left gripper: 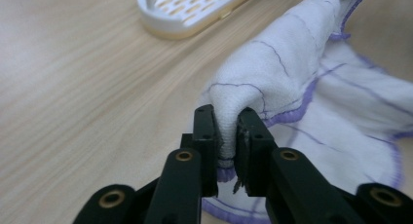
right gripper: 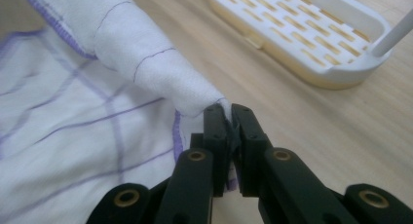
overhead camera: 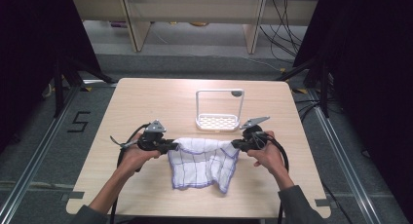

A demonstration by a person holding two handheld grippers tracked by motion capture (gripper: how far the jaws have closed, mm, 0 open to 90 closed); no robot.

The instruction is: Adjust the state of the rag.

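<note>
Your left gripper (left gripper: 228,136) covers the pinched fold of the cloth (left gripper: 292,73) between its jaws; the cloth's far corner runs off the top edge there; your right gripper (right gripper: 229,131) hides the cloth's edge it clamps; the white rack (right gripper: 311,34) is cut by the top and right edges; the dark mark on its frame in the high view is too small to identify.

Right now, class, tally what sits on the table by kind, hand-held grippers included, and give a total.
White cloth with purple grid lines: 1
White rack with slotted base: 1
Grippers, left gripper and right gripper, each shut on a cloth corner: 2
Total: 4
</note>
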